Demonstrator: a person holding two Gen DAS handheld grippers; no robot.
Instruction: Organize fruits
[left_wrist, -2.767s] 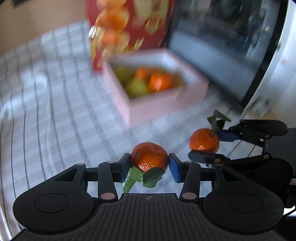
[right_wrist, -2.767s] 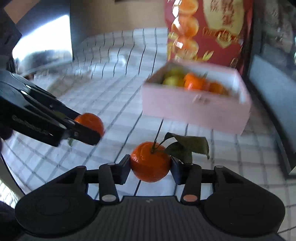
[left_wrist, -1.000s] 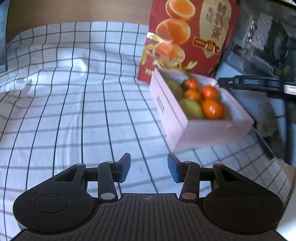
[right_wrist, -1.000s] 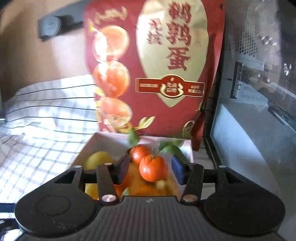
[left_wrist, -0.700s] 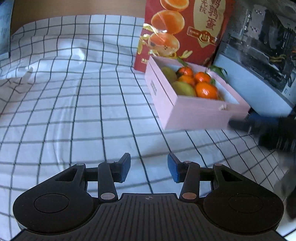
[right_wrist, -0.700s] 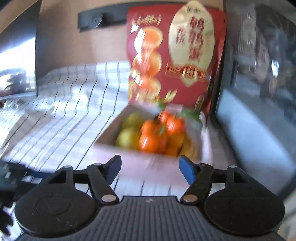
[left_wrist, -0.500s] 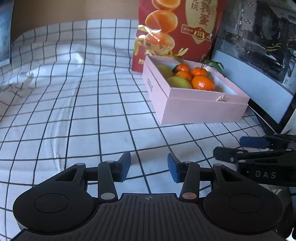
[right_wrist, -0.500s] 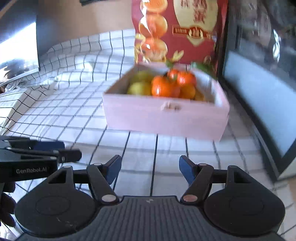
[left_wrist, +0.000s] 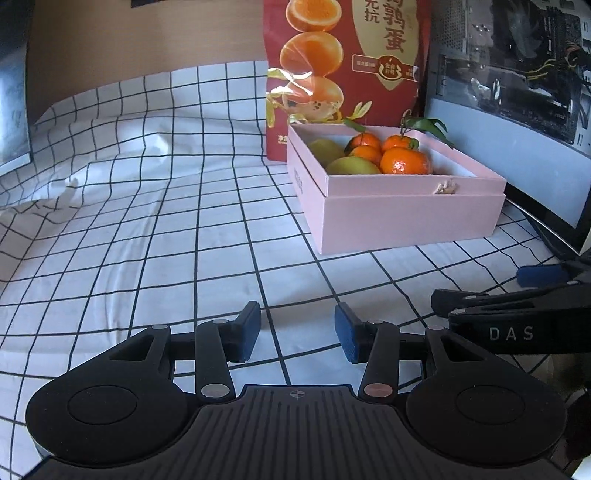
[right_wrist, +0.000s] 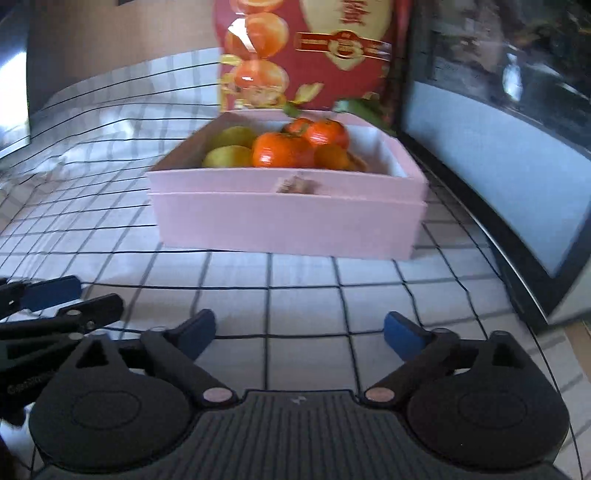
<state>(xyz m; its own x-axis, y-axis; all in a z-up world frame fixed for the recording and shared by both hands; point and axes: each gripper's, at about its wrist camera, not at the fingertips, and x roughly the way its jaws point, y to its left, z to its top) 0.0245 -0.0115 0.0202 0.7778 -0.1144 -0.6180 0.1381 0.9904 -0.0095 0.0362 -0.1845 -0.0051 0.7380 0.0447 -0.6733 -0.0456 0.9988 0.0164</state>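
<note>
The right hand-held gripper (right_wrist: 300, 332) has just swung its jaws wide and stands released at the bottom of its view, nothing between the blue pads; a second ago a leafy mandarin sat between them over the box, so that fruit appears delivered. The left hand-held gripper (left_wrist: 297, 328) is half open and empty too, as it was a second ago. Both have drawn back low over the checked cloth on the bench (left_wrist: 155, 229). The mandarins (left_wrist: 404, 162) now lie beside yellow-green fruit in the pink box (left_wrist: 410, 214), right of centre. No loose fruit shows, so sorting looks finished. Behind stands a red bag (left_wrist: 347, 59) reading "鹌鹑蛋"; the right gripper's arm reads "DAS".
</note>
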